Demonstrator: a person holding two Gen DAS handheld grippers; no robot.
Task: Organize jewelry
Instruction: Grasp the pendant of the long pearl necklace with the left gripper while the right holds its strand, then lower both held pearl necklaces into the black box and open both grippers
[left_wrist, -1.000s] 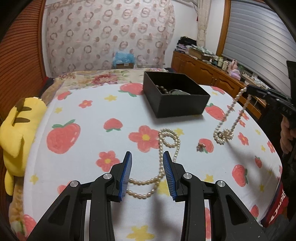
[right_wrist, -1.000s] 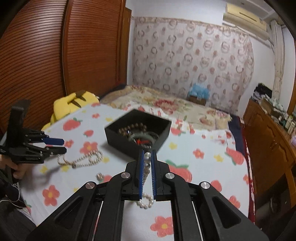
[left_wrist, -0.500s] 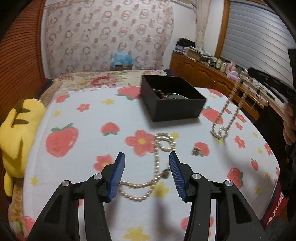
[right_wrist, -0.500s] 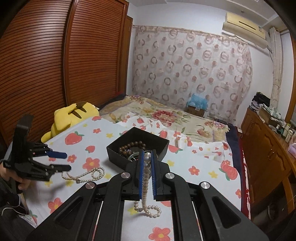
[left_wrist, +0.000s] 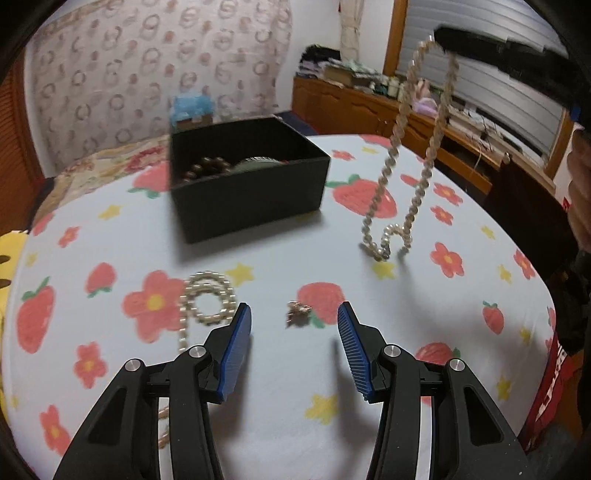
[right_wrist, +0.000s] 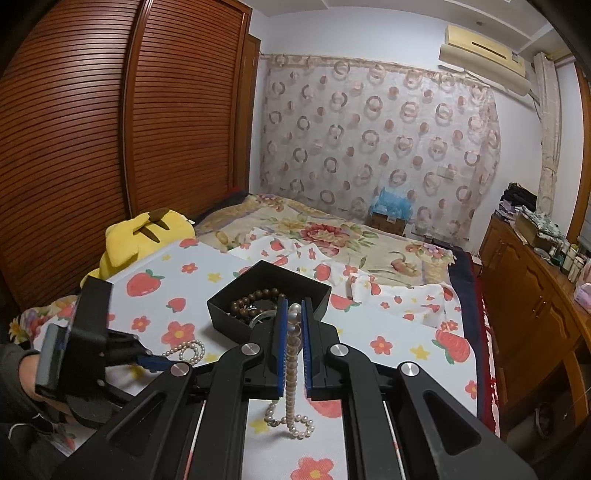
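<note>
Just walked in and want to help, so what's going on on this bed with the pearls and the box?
A person is sorting jewelry with a handheld tool in each hand. The right tool is shut on a pearl necklace, lifted so only its lower end touches the strawberry cloth. The left tool, its jaws just opened, is empty and faces a small trinket. A second pearl strand lies beside it. The black box already holds dark beads.

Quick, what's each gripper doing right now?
Left gripper: open, holding nothing; its fingers have just been opening.
Right gripper: shut on the pearl necklace.
</note>
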